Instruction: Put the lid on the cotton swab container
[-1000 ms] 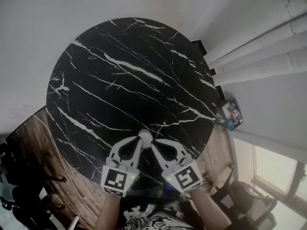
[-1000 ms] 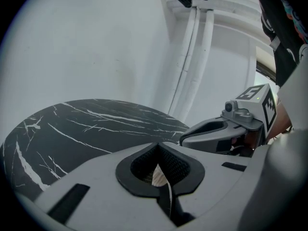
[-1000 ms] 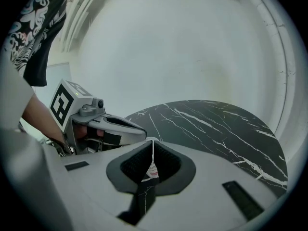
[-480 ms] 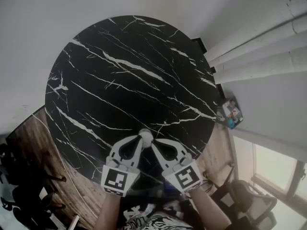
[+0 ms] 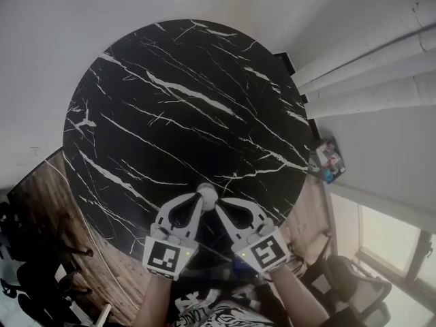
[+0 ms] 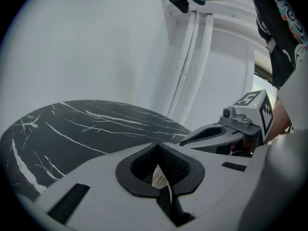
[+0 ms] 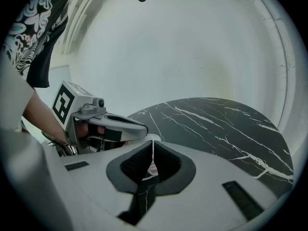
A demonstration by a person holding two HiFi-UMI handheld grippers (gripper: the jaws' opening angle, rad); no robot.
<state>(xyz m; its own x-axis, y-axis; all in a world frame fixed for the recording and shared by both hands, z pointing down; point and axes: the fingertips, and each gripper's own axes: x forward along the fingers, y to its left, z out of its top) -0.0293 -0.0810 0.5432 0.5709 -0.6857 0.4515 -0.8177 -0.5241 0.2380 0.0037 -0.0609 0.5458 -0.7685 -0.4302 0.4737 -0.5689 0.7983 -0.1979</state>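
A small white cotton swab container (image 5: 206,194) sits near the front edge of a round, white-veined black table (image 5: 177,101), caught between two hand-held grippers that meet over it tip to tip. The left gripper (image 5: 199,200) has its jaws pressed together on a pale, ribbed body, judged to be the container itself. The right gripper (image 5: 218,204) pinches a thin white piece with a small red mark, seen edge-on. This is probably the lid (image 7: 152,168). No view shows whether it is already seated on the container's mouth.

The step in hand appears to be the closing itself. To do it well, the left gripper should act only as a steady clamp that keeps the container upright against the table. The right gripper should bring the lid level and centred over the opening, then press straight down rather than at a slant. A thin edge held in a pinch can twist, so the grip should not be eased until the lid sits flush all round. The container looks light and stands close to the table's rim, so a sideways push could tip it or slide it off. The person's forearms enter from below, and a pale wall lies beyond the table.
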